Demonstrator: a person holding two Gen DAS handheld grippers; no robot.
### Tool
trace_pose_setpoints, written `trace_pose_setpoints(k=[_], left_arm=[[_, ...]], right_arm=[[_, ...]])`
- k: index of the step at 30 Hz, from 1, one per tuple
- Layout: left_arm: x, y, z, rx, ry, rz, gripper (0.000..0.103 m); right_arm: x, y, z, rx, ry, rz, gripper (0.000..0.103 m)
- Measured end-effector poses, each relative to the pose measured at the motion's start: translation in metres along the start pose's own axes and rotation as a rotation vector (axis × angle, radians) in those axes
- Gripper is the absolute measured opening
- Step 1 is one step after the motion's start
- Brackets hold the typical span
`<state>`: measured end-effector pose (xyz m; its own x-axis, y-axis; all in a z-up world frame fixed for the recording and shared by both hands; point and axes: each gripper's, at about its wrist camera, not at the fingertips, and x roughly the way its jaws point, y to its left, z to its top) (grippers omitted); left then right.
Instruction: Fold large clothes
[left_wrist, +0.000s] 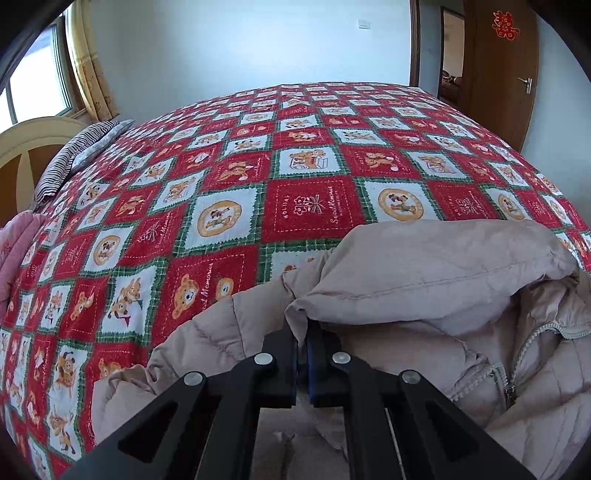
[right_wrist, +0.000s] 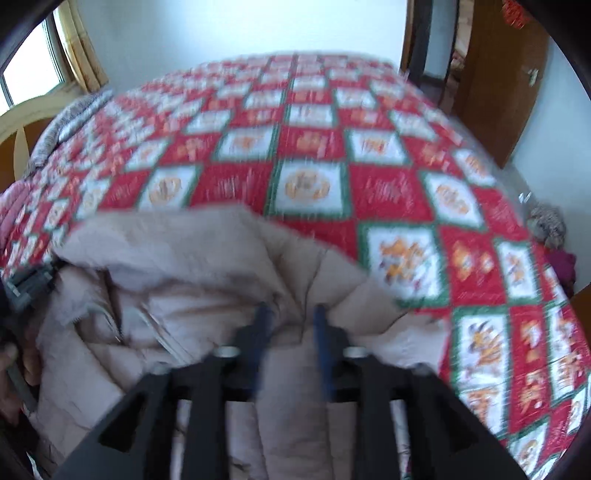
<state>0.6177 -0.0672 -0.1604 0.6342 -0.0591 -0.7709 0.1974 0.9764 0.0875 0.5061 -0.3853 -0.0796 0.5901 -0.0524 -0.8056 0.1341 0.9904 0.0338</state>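
My left gripper pinches the jacket hem, lower centre; right gripper jaws part-open around a fold. Blur: that loose fold may slip free.

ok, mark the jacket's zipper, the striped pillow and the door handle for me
zipper (left_wrist: 508, 384): left wrist view, on the teeth near the slider.
striped pillow (left_wrist: 79, 151): left wrist view, on its striped top face.
door handle (left_wrist: 526, 84): left wrist view, on the metal lever.

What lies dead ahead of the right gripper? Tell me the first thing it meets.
The beige down jacket: the right gripper has puffy fabric bunched between its parted fingers. Beyond lies the red patchwork bedspread; blur obscures depth.
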Motion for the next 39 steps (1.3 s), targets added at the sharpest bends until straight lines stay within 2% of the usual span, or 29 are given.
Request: trace_pose_setpoints(k=[1,2,3,5,8,11,13,17,23,24,25,26,27,29,31,33,36,39], left_arm=[[0.001,0.0,-0.001,0.001,0.001,0.0,0.003],[0.003,0.0,-0.001,0.001,0.003,-0.001,0.003],[0.004,0.0,-0.001,0.0,0.004,-0.001,0.003],[0.006,0.0,-0.002,-0.001,0.005,-0.001,0.003],[0.007,0.0,-0.003,-0.002,-0.003,-0.001,0.003],[0.002,0.0,-0.005,0.006,-0.022,0.003,0.003],[-0.004,-0.001,-0.006,0.017,-0.03,0.008,0.004],[-0.031,0.0,-0.006,0.012,-0.077,0.006,0.004],[-0.08,-0.009,0.021,-0.037,-0.22,-0.028,0.006],[-0.08,-0.014,0.028,-0.035,-0.222,-0.034,0.014],[-0.075,-0.02,0.035,-0.029,-0.218,-0.036,0.039],[-0.069,-0.026,0.042,-0.022,-0.208,-0.037,0.056],[-0.058,-0.033,0.048,-0.018,-0.194,-0.035,0.082],[-0.029,-0.045,0.055,-0.004,-0.175,0.002,0.083],[0.011,-0.061,0.052,0.061,-0.072,0.057,0.081],[0.035,-0.064,0.041,0.065,-0.013,0.079,0.079],[0.036,-0.059,0.034,0.035,-0.034,0.074,0.079],[0.038,-0.06,0.03,0.04,-0.044,0.083,0.079]], right_arm=[[-0.008,0.004,0.004,0.005,-0.041,0.002,0.075],[-0.014,0.008,0.009,0.006,-0.091,0.019,0.082],[-0.016,0.015,0.016,-0.007,-0.124,0.051,0.083],[-0.003,0.03,0.029,-0.023,-0.106,0.075,0.082],[0.032,0.044,0.045,0.012,-0.049,0.102,0.072],[0.062,0.058,0.046,0.005,0.001,0.076,0.072],[0.071,0.066,0.038,-0.035,0.036,0.042,0.067],[0.072,0.066,0.02,-0.085,0.046,0.021,0.067],[0.073,0.064,0.012,-0.106,0.052,0.03,0.067],[0.072,0.064,0.011,-0.108,0.052,0.032,0.067],[0.071,0.064,0.011,-0.105,0.05,0.036,0.066],[0.069,0.064,0.011,-0.101,0.045,0.041,0.065],[0.066,0.062,0.011,-0.092,0.038,0.044,0.061],[0.059,0.06,0.011,-0.069,0.022,0.066,0.055],[0.051,0.057,0.012,-0.044,-0.007,0.075,0.053],[0.043,0.053,0.016,-0.023,-0.053,0.073,0.053],[0.046,0.051,0.023,-0.011,-0.089,0.052,0.053],[0.068,0.053,0.022,-0.016,-0.039,0.042,0.053]])
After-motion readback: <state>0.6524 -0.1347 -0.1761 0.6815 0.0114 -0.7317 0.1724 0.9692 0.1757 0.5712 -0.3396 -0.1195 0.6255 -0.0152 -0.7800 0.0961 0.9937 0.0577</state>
